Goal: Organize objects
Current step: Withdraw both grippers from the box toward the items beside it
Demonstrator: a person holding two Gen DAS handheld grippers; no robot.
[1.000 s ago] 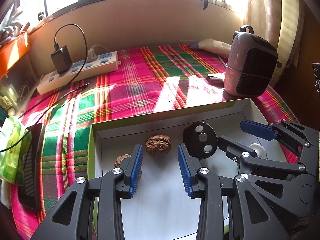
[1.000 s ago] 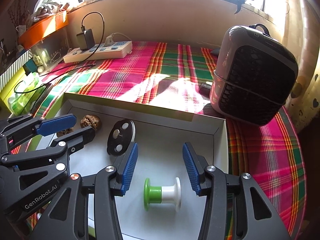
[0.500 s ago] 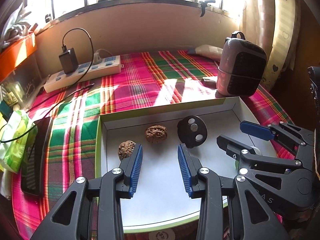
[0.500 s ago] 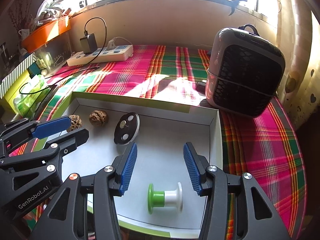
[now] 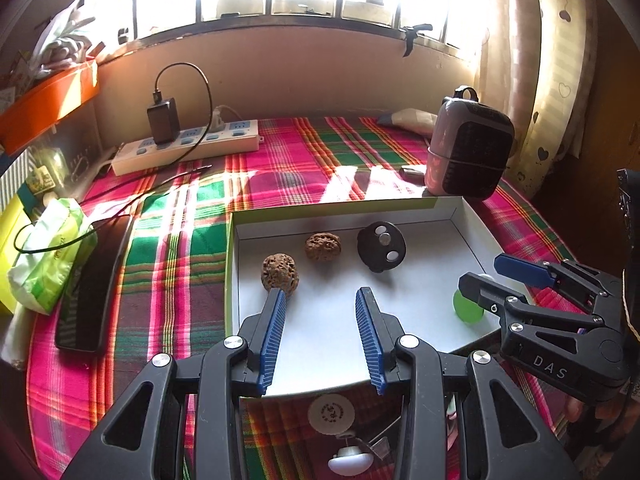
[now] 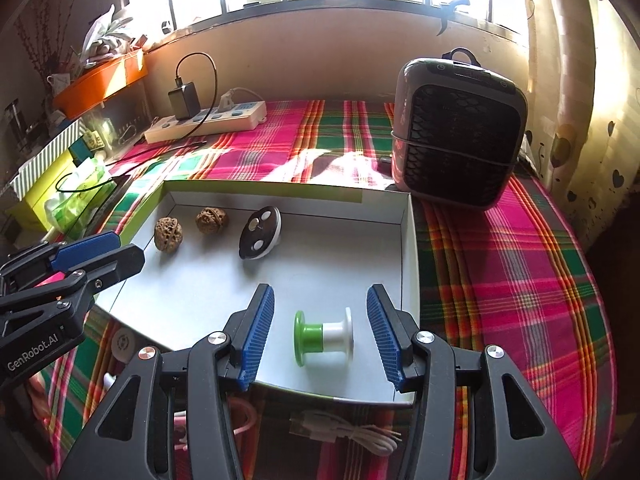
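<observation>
1. Both pairs of blue-padded fingers stand spread with nothing pinched: the left gripper (image 5: 320,300) hangs over bare white floor at the near left of the tray (image 5: 466,222), and the right gripper (image 6: 320,296) hangs over the tray's near right corner.
2. Each gripper tilts down and forward toward the window wall. They sit side by side, the left gripper's tip showing at the left edge of the right wrist view.
3. Between the right gripper's pads, but untouched, lies a green-and-white spool (image 6: 324,338) on its side.
4. Just past the left gripper's left pad sits a walnut (image 5: 280,271); whether pad and nut touch I cannot tell. A second walnut (image 5: 323,245) lies farther back, and a black disc with silver dots (image 5: 381,249) leans beside it.
5. All four things rest inside the tray, which sits on a plaid cloth (image 6: 500,248). Its middle floor is open, giving both grippers room.
6. Beyond the tray's far right corner stands a pink heater with a dark grille (image 6: 458,136), close to the rim.
7. At the back left lies a power strip (image 5: 184,146) with a plugged-in charger; a dark phone (image 5: 94,280) and a green tissue pack (image 5: 48,256) lie left of the tray.
8. Below the tray's near edge, a coiled white cable (image 6: 352,432) rests on the cloth.
</observation>
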